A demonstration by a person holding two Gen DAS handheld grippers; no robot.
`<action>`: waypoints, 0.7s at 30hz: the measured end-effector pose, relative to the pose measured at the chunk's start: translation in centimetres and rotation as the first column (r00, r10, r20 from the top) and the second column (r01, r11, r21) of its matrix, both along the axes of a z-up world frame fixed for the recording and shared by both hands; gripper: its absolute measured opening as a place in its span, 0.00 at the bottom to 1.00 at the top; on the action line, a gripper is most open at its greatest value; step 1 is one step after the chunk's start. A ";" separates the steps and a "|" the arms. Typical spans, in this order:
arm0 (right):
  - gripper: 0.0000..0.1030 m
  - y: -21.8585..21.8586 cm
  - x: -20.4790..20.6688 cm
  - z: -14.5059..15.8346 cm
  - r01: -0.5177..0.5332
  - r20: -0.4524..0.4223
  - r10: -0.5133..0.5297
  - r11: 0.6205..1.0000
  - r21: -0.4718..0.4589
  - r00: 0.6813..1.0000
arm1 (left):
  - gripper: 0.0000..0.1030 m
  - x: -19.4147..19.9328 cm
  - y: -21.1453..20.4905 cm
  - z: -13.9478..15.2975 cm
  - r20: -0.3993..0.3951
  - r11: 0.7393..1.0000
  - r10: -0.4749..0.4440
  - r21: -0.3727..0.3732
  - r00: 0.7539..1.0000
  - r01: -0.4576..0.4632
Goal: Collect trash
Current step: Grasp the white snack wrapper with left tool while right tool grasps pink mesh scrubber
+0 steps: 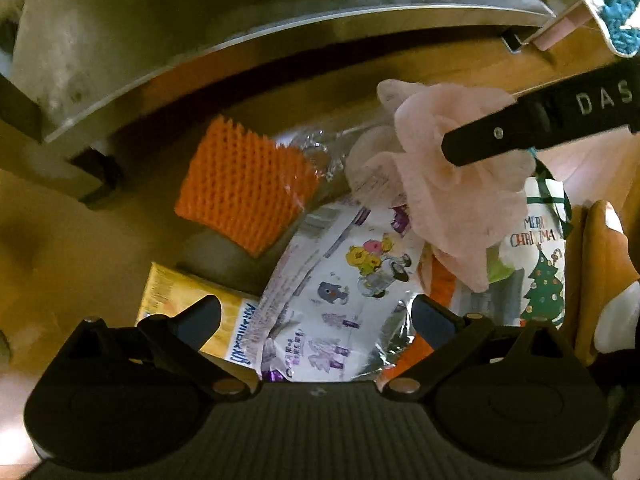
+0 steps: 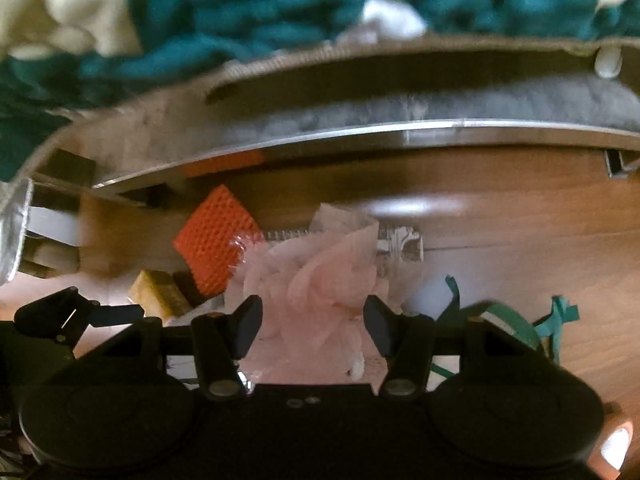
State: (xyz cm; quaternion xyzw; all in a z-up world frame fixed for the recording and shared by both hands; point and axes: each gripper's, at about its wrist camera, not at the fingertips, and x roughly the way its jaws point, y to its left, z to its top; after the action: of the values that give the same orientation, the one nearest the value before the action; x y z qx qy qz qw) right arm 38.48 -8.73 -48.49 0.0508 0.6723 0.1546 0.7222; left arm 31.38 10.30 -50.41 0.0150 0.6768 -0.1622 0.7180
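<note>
Down on the wooden floor [image 2: 500,216], the right gripper [image 2: 312,320] spreads its fingers wide around a crumpled pink tissue paper wad [image 2: 316,280], apparently not yet pinching it. Only the left wrist view shows the printed foil wrapper [image 1: 340,288], lying long-axis diagonally from near-left to far-right under the open, empty left gripper [image 1: 316,316], plus a Christmas gift bag [image 1: 544,264]. Both show the orange honeycomb paper piece [image 1: 244,184] and yellow box [image 1: 180,300].
</note>
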 end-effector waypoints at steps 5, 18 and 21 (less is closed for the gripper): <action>0.55 0.1 -0.2 -1.1 -0.001 -0.006 0.001 1.000 0.003 1.000 | 0.86 0.2 0.2 -1.3 -0.025 0.998 0.045 -0.034 0.999 -0.046; 0.16 -0.1 -1.2 0.7 -0.034 0.063 0.033 0.999 0.012 0.997 | 0.33 -0.3 -0.6 0.2 -0.019 0.998 0.065 -0.024 0.998 -0.066; 0.14 -0.6 -1.9 2.7 -0.042 0.094 0.040 0.999 0.020 0.995 | 0.33 -0.4 -0.8 2.1 -0.003 0.999 0.036 -0.004 0.999 -0.036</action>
State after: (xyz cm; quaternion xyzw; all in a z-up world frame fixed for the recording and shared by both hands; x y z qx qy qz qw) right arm 36.53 -9.28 -45.75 0.0376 0.6369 0.1790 0.7490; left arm 30.98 9.53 -48.30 0.0011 0.6778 -0.1504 0.7197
